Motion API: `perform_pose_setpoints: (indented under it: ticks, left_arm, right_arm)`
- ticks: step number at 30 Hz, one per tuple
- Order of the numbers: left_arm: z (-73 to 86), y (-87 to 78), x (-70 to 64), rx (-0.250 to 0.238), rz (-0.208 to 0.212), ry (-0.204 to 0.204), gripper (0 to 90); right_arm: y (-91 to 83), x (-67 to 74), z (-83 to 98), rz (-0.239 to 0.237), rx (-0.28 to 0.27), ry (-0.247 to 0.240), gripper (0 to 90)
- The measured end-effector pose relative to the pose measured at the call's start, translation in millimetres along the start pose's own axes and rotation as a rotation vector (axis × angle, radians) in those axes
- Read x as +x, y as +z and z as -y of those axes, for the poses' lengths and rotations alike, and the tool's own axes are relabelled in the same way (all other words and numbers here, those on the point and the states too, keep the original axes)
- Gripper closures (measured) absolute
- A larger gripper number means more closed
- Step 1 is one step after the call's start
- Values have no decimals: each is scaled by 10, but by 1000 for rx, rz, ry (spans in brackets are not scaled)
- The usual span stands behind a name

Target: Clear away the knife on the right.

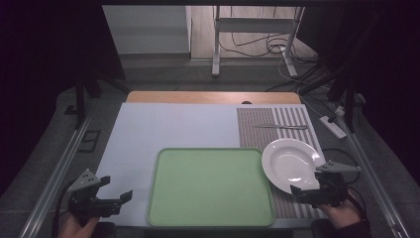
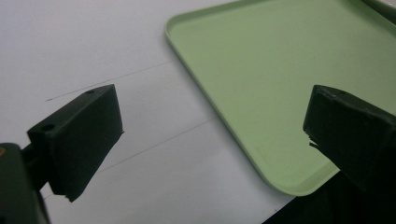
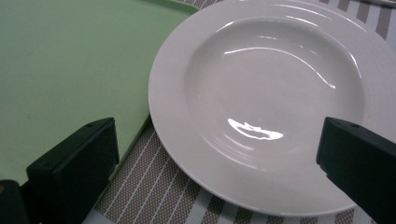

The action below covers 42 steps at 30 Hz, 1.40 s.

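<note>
Right claw (image 1: 308, 188) gapes empty over white plate (image 1: 291, 164), green tray (image 1: 210, 186) alongside; left claw (image 1: 115, 193) open, empty

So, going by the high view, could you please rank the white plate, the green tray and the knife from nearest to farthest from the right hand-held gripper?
1. White plate: directly ahead of the right hand-held gripper, on the striped mat.
2. Green tray: to the gripper's left, at the table's near middle.
3. Knife: far side of the mat, beyond the plate.
</note>
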<state>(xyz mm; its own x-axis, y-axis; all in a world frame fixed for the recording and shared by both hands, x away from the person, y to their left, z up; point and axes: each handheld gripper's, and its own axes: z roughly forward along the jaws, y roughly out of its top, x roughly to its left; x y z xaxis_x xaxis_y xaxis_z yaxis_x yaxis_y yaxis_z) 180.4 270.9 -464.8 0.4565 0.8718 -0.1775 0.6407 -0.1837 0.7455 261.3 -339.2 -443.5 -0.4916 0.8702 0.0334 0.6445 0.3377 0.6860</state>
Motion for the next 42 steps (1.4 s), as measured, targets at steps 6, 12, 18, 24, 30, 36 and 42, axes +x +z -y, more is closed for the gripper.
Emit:
perform_pose_setpoints:
  ticks: [6, 12, 18, 24, 30, 36, 42]
  left_arm:
    - [0, 0, 2, -1, 1, -2, 43]
    - [-1, 0, 1, 0, 1, -2, 43]
    - [-1, 0, 2, -1, 1, -3, 44]
    - [-1, 1, 2, -1, 1, -3, 44]
    - [-2, 2, 2, 0, 0, -4, 44]
    - [-1, 2, 4, -1, 1, -5, 43]
    - [-2, 3, 5, 0, 2, -5, 44]
  right_arm:
    - [67, -28, -44, 8, -7, -15, 3]
    - [135, -77, -85, 0, 3, -6, 3]
    - [242, -138, -177, -9, 13, -7, 3]
    - [336, -179, -212, -26, 17, -24, 3]
    - [425, -200, -285, -34, 29, -38, 3]
    - [542, -256, -390, 4, 58, -25, 3]
    - [636, -314, -462, 8, 79, -2, 3]
